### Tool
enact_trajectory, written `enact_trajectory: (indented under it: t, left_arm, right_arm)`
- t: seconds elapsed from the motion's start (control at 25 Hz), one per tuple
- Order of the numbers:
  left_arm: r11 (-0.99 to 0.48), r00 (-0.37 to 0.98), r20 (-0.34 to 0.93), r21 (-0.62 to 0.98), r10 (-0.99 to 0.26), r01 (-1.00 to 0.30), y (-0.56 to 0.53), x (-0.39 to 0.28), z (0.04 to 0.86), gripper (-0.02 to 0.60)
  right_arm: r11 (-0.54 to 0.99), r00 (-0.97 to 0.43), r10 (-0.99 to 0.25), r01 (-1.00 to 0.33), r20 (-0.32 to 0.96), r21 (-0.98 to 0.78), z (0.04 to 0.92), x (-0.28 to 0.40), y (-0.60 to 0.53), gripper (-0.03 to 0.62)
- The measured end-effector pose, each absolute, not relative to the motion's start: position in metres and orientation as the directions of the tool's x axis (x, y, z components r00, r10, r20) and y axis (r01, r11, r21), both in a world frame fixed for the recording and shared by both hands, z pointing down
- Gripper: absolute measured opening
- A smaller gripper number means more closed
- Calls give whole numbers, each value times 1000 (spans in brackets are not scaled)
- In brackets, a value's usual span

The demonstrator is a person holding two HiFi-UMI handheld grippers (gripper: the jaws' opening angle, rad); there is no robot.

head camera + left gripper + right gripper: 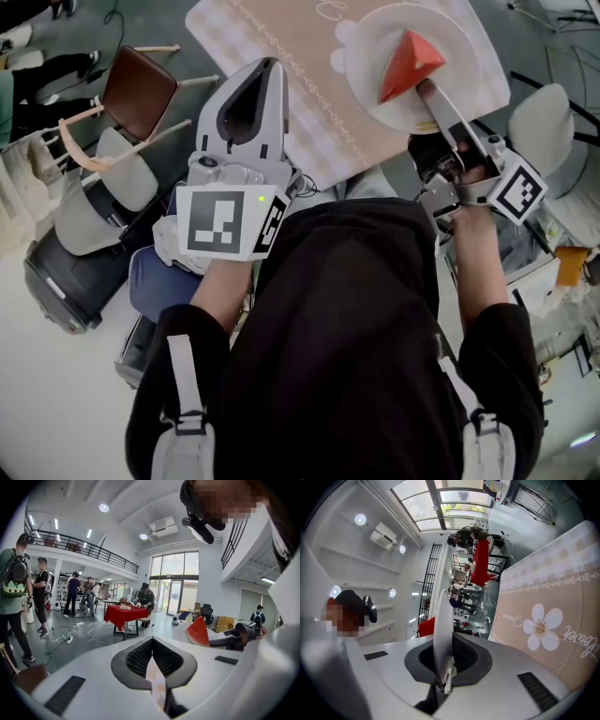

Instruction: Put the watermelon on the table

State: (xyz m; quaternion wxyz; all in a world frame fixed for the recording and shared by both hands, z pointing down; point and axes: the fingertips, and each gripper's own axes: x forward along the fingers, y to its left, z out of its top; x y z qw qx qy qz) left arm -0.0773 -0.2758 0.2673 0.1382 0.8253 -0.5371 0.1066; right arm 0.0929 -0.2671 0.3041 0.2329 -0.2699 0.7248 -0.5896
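Observation:
A red wedge of watermelon [410,64] lies on a white plate [375,52], which hangs over the beige flowered tablecloth [291,66]. My right gripper [429,91] is shut on the plate's near rim. In the right gripper view the plate [441,620] runs edge-on between the closed jaws of the right gripper [443,641], with the watermelon [426,626] behind it. My left gripper [270,64] is shut and holds nothing, above the cloth's near edge. The left gripper view shows that gripper [152,640] with its tips together, and the watermelon [198,632] at the right.
A brown-seated chair [139,89] and a pale chair [103,187] stand left of the table, another pale chair [544,117] to the right. Across the hall are several people and a red-clothed table [123,613]. Cables lie on the floor [75,630].

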Motion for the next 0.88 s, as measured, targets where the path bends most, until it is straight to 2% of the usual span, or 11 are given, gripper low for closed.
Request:
enact_trajectory:
  t: [0.88]
  left_arm:
    - [-372, 391, 416, 132, -821, -919, -295, -63, 338, 11]
  right_arm:
    - [100, -778, -627, -132, 41, -986, 383, 102, -292, 18]
